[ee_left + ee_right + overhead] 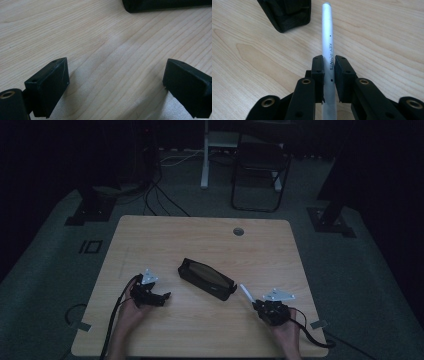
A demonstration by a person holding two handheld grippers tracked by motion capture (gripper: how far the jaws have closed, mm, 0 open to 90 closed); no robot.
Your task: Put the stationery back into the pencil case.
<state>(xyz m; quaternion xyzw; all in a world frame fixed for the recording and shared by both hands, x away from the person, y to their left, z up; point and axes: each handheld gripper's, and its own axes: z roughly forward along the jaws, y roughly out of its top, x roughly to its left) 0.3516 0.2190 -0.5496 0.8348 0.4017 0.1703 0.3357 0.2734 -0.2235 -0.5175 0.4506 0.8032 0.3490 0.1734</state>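
right gripper [329, 75] clamped a white pen [329, 47], aimed toward the black pencil case [206, 278], likely for insertion; left gripper [116, 85] waited, jaws spread wide.

On the table [150, 240] there are one black pencil case [206, 278], one white pen [328, 37] and two grippers, left gripper [161, 297] and right gripper [256, 303].

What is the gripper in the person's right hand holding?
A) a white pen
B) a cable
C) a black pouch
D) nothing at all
A: in the right gripper view the right gripper has its jaws closed on a white pen printed with "KEY POINTS", while the black pouch lies apart on the table.
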